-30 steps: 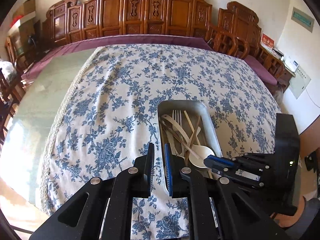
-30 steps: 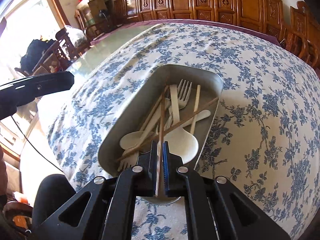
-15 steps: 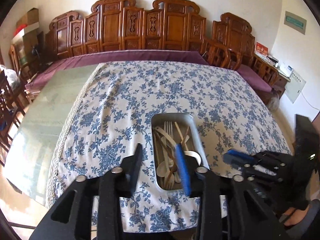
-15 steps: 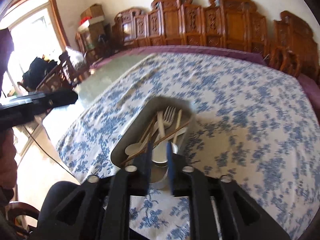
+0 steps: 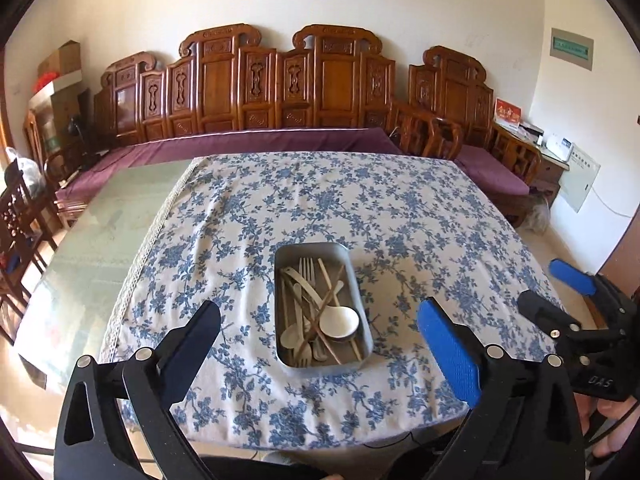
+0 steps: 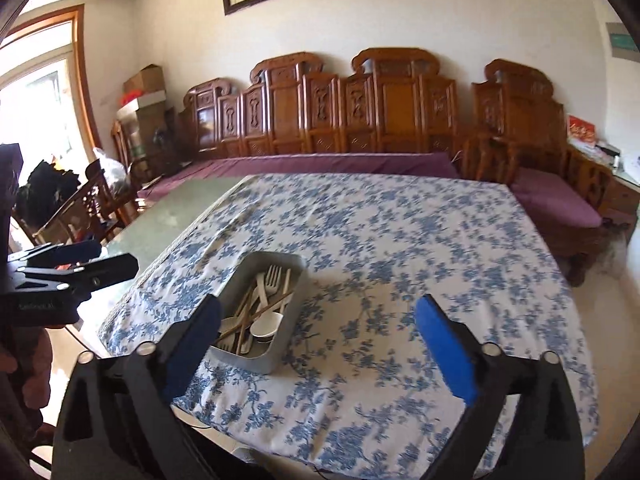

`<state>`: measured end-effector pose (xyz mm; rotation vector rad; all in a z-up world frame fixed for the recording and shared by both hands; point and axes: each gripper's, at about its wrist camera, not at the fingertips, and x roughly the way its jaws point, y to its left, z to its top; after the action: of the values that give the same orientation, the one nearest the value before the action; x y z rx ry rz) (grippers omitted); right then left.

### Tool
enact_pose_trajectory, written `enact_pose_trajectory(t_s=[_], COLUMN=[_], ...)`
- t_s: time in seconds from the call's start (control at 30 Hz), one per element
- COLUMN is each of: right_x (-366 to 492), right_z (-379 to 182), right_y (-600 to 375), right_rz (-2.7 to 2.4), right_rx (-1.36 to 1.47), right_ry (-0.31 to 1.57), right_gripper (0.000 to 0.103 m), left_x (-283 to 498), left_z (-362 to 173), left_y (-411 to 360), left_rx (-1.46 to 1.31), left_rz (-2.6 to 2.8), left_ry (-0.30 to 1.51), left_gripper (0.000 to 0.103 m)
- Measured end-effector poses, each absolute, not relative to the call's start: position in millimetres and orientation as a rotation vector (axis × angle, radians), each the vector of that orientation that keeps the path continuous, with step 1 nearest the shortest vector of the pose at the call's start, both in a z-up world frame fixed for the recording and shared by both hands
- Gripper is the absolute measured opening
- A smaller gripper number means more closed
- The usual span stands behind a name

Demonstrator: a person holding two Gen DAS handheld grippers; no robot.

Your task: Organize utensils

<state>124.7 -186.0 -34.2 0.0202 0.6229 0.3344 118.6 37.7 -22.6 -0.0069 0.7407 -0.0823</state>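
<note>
So here we've got both tools up above the near edge of the surface (image 5: 120, 216), pointing down at the blue floral tablecloth (image 5: 400, 216). The left hand-held gripper (image 5: 320, 320) has its jaws opening, spread wide, nothing between them. Same for the right hand-held gripper (image 6: 320, 316): jaws opening, wide apart, gripping nothing (the tray only shows behind its left finger).

The utensils are all piled in the metal tray (image 5: 280, 304), which sits on the cloth toward the near side, a bit in from the edge. In it we can make out a pale fork (image 5: 307, 270) with tines pointing away from us, a white soup spoon (image 5: 340, 320) bowl-up near the close end, brown chopsticks (image 5: 330, 300) crossed over the heap, and a few more pale handles we can't sort out.

Behind the surface there's a carved wooden bench (image 5: 280, 80) with a purple cushion (image 5: 240, 144).
</note>
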Motion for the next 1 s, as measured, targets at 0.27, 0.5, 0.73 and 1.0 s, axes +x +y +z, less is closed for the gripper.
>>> enact_pose_trajectory(t_s=[0.27,0.5,0.73,1.0], right_x=[91,62,41,28], right_z=[-5,30,57,69], right_y=[-209,-218,-226,-230], right_rz=[0.290,0.265,0.249,0.221], right_rx=[0.035,0.029,0.029,0.020], right_ry=[0.557,0.466,0.390,0.338], right_gripper=[0.100,0.100,0.100,0.100], left_x=[90,65,44,28], left_z=[-8,25,54,68], left_y=[19,16,10,4], left_rx=[0.024,0.026,0.037,0.045], left_rz=[-0.064,-0.037,-0.039,-0.036], left_ry=[0.719,0.641,0.553,0.496], left_gripper=[0.095,0.095,0.095,0.095])
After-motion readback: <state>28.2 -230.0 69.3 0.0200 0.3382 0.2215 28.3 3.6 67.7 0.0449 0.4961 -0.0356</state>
